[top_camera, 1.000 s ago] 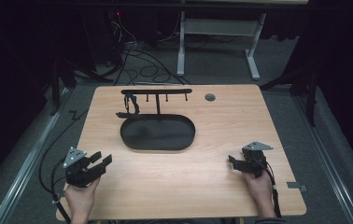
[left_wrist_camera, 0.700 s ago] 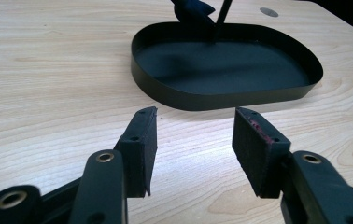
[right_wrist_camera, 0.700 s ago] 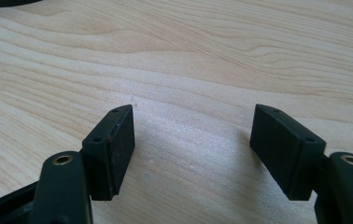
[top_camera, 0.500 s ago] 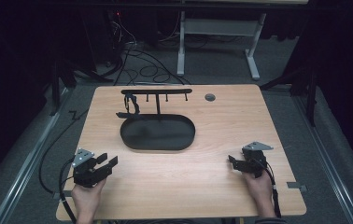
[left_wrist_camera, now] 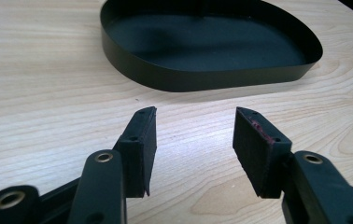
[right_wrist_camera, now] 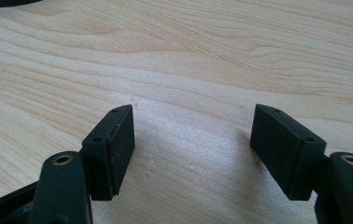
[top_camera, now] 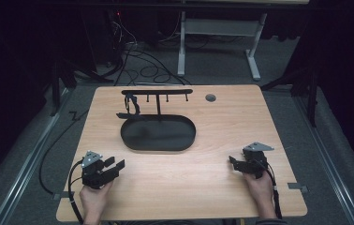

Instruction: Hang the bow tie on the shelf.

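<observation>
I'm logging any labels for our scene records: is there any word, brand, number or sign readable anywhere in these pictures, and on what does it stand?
None can be read.
Light wooden table: wood grain, no print.
Black oval metal tray: plain, no label.
Black hook rack behind the tray: too small to tell any marking.
Left tool and right tool: black jaws with brass rivets, no lettering.

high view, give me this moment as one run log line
left tongs: open, empty, near table edge | right tongs: open, empty | black tray: centre, empty | hook rack: behind tray, dark item on left hook
</observation>
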### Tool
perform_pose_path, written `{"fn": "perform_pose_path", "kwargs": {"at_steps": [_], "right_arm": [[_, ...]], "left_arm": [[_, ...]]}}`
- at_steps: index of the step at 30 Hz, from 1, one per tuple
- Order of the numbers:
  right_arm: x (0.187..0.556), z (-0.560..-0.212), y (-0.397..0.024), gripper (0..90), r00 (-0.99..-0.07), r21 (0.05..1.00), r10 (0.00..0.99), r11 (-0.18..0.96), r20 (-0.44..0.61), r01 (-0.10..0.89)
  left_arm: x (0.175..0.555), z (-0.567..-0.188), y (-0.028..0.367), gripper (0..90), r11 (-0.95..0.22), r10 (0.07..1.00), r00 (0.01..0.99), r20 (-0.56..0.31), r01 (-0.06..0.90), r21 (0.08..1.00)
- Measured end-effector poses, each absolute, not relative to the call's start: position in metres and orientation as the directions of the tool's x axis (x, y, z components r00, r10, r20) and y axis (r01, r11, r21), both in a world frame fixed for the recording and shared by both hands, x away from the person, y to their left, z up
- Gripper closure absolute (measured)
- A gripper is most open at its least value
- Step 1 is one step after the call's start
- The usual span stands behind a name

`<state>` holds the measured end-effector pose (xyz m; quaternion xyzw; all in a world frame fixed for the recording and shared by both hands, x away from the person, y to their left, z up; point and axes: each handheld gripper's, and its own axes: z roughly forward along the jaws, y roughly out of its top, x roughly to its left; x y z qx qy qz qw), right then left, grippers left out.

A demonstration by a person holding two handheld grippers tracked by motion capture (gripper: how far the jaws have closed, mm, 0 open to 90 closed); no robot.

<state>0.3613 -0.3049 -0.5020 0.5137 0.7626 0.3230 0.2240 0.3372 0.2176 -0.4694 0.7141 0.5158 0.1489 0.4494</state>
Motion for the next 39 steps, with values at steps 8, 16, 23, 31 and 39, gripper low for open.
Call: {"fn": "perform_pose_path", "kwargs": {"at_steps": [8,16,23,31,39], "right_arm": [[0.361,-0.502,-0.305,32.1,-0.372,0.722,0.928,0.264,-0.01,0.639],[0.361,-0.502,-0.305,32.1,-0.373,0.723,0.928,0.264,-0.01,0.639],[0.361,-0.502,-0.305,32.1,-0.372,0.722,0.928,0.263,-0.009,0.64],[0.361,-0.502,-0.305,32.1,-0.372,0.723,0.928,0.263,-0.008,0.639],[0.361,-0.502,-0.304,32.1,-0.372,0.722,0.928,0.264,-0.011,0.639]], "left_arm": [[0.342,-0.479,0.209,49.8,-0.08,0.87,0.426,-0.247,0.616,0.783],[0.347,-0.487,0.204,49.4,-0.094,0.877,0.418,-0.238,0.634,0.768],[0.35,-0.497,0.197,48.6,-0.167,0.901,0.409,-0.146,0.636,0.753],[0.352,-0.507,0.188,45.4,-0.229,0.911,0.409,-0.055,0.613,0.756],[0.351,-0.507,0.183,38.0,-0.257,0.907,0.421,-0.03,0.607,0.752]]}}
